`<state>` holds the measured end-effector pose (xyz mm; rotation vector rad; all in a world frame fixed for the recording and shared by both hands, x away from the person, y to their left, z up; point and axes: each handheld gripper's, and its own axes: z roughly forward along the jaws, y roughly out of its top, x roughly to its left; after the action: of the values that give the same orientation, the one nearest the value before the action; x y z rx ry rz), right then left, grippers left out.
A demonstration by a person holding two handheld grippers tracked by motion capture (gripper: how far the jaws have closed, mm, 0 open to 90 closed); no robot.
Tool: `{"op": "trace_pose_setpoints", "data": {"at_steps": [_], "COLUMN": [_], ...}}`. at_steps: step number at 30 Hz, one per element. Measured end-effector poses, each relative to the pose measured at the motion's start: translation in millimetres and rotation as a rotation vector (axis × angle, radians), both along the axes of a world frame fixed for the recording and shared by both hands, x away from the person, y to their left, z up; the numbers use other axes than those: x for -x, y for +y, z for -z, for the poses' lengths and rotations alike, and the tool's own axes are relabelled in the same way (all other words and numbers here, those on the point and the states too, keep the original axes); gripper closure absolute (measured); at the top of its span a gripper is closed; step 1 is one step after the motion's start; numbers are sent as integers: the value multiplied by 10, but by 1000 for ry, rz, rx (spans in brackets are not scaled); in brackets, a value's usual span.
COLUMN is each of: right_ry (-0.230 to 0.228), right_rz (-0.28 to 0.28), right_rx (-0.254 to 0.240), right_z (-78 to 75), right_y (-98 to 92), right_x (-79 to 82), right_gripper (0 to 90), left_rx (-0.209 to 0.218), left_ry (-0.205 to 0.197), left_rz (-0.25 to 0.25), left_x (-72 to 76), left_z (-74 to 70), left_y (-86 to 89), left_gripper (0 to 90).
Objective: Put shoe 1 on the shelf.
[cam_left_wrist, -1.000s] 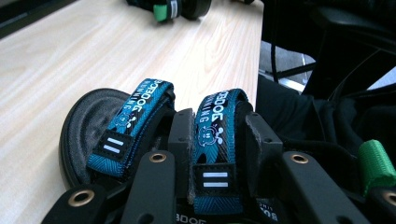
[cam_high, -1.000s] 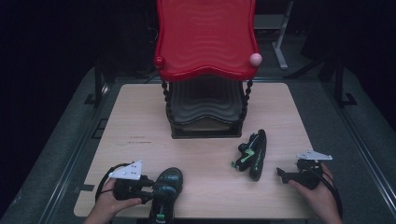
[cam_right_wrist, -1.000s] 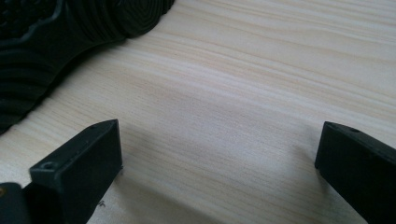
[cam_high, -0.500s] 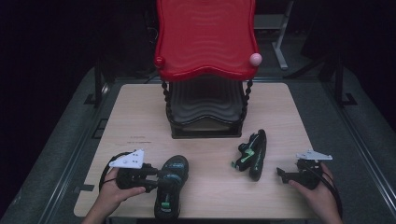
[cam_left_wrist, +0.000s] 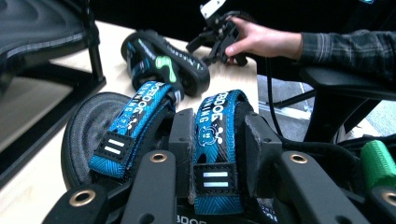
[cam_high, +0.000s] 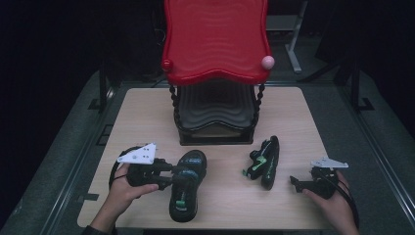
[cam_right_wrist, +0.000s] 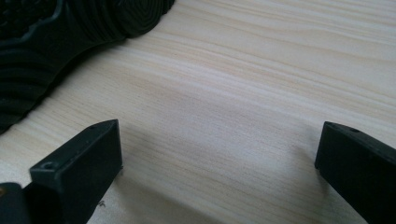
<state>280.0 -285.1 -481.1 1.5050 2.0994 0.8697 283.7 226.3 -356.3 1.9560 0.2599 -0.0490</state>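
Where left hand-held gripper [cam_left_wrist: 215,154] clamps sandal [cam_high: 185,182] strap, footbed hidden, heel cropped.

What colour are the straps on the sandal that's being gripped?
Blue with white lettering, on a black sandal; the left gripper view shows the straps best.

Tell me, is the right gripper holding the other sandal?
No, the right gripper is open over bare table, apart from the second sandal.
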Motion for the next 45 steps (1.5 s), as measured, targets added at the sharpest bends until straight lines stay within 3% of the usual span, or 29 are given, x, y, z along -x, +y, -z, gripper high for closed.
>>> {"op": "trace_pose_setpoints", "data": {"at_steps": [8, 24, 37, 38, 44, 45], "right_ry": [0, -1, -1, -1, -1, -1], "right_rz": [-2, -3, -4, -4, -2, -2], "right_rx": [0, -1, 0, 0, -1, -1], "right_z": [0, 0, 0, 0, 0, 0], "right_y": [-1, -2, -3, -3, -1, -1], "right_x": [1, 2, 2, 2, 2, 2], "right_gripper": [0, 0, 0, 0, 0, 0], "left_rx": [-3, -9, 52, 52, 73, 73], "left_ry": [-35, -93, -160, -160, -198, -198], "left_rz": [19, 48, 34, 34, 21, 21], "left_x": [-93, -226, -429, -429, -577, -577], "left_z": [-191, -713, -1319, -1319, -1710, -1710], "left_y": [-145, -391, -484, -484, -502, -502], "left_gripper": [682, 682, 685, 684, 685, 685]}}
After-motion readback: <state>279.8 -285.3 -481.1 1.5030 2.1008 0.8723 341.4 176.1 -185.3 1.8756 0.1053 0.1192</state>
